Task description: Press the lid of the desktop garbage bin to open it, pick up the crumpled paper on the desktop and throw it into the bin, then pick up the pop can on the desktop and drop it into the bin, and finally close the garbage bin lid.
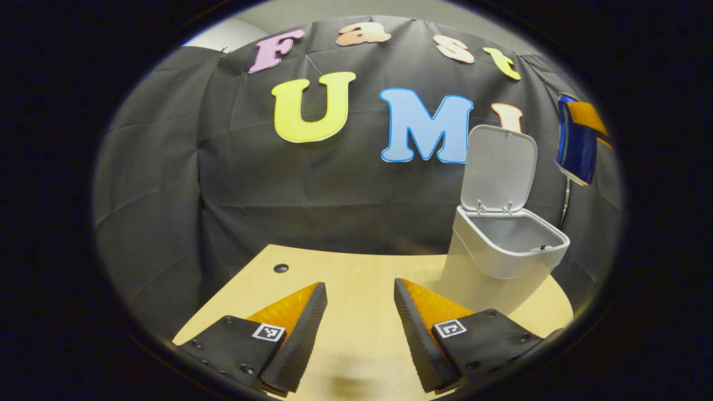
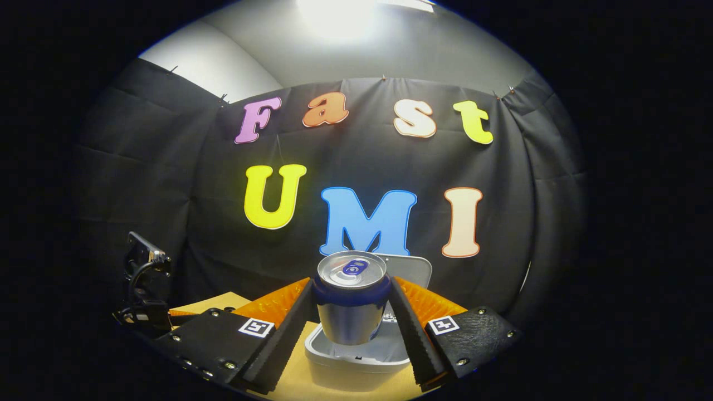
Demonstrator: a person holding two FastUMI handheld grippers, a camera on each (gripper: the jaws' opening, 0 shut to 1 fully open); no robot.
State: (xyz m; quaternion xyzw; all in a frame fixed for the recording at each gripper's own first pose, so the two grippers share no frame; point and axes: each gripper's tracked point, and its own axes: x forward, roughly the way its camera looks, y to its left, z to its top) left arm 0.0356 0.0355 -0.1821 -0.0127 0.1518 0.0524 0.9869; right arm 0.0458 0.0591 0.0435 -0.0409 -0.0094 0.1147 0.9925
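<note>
Right gripper fingers pinch the pop can mid-wall—light, slick, dentable—above the open bin at 6 o'clock; left gripper fingers spread, empty.

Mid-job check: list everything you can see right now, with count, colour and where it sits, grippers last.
garbage bin: one, white, on the right part of the desk, lid up; seen from above in the right gripper view, straight below the can.
bin lid: one, white, standing open at the bin's back edge.
pop can: one, blue with a silver top, upright, held over the open bin.
desk: one, light wood, with a small dark hole near its far left corner.
left gripper: one, fingers apart over bare desk, nothing between them; also at the left edge of the right gripper view.
right gripper: one, both fingers pressed on the can's sides.
</note>
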